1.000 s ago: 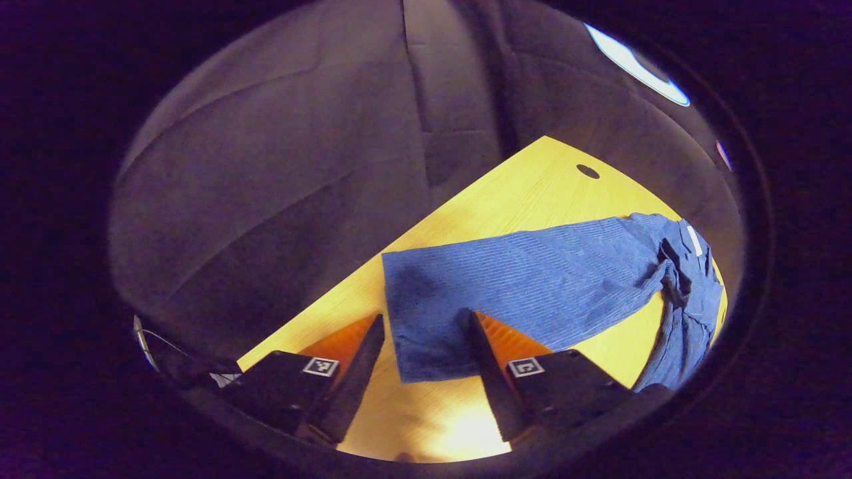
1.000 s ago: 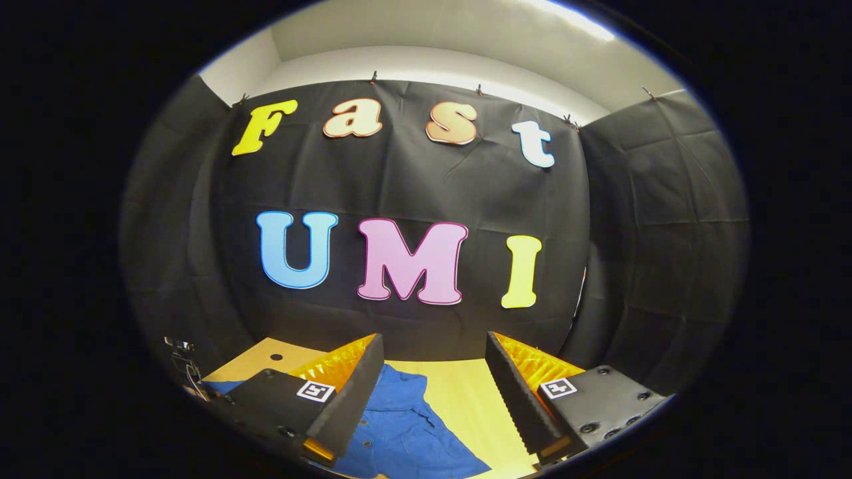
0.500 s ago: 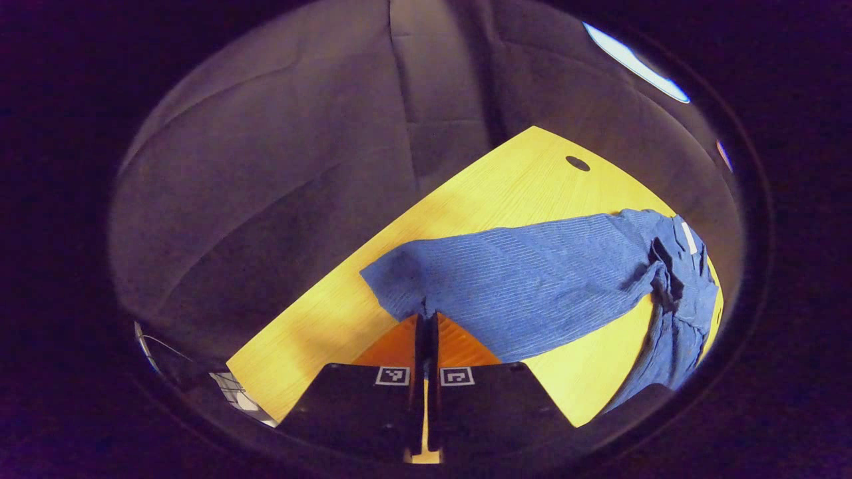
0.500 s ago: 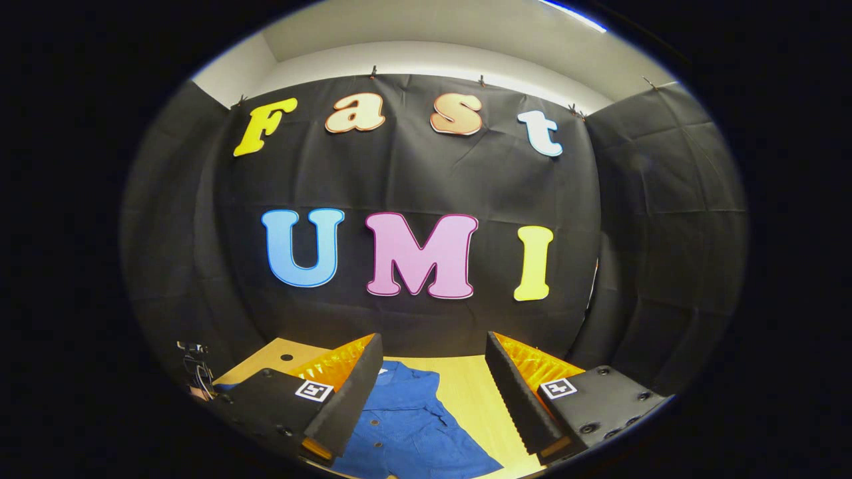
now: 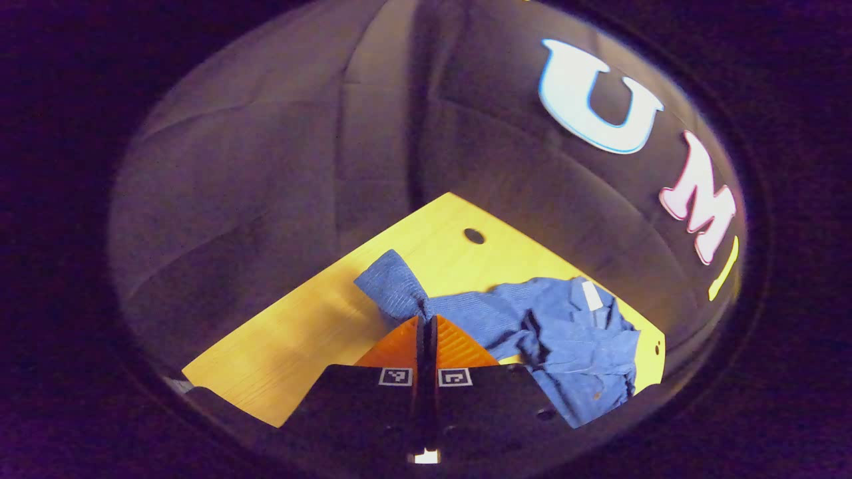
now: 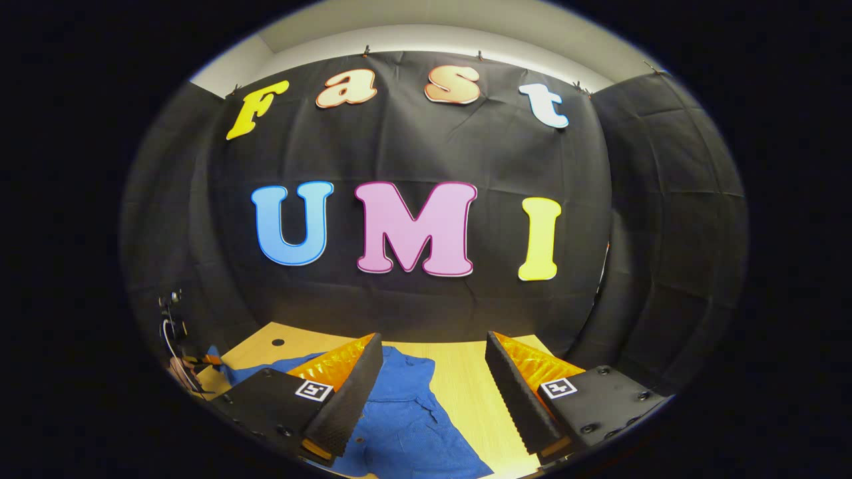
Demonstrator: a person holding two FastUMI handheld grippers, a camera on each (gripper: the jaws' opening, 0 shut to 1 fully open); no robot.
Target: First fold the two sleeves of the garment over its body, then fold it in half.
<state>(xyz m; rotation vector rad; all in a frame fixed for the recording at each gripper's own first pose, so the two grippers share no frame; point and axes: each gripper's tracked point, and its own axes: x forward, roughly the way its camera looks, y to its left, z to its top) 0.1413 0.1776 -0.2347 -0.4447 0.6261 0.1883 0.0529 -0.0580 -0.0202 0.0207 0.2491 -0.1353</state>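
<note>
Left gripper view: the left gripper (image 5: 426, 318) has its two fingers pressed together on the cuff end of the blue sleeve (image 5: 398, 293), and the cloth bunches and rises where it is pinched. The rest of the blue garment (image 5: 572, 346) lies rumpled on the yellow wooden table (image 5: 313, 332), to the right of the pinched sleeve, with a white neck label (image 5: 591, 295) showing. A small round hole (image 5: 474, 235) sits in the tabletop beyond the sleeve.

Right gripper view: the right gripper (image 6: 432, 392) hangs above the table with its fingers spread wide and nothing between them. The garment (image 6: 406, 426) lies flat on the table (image 6: 466, 392) below, mostly toward the left finger (image 6: 346, 399). Some cables (image 6: 174, 332) hang at the far left edge
</note>
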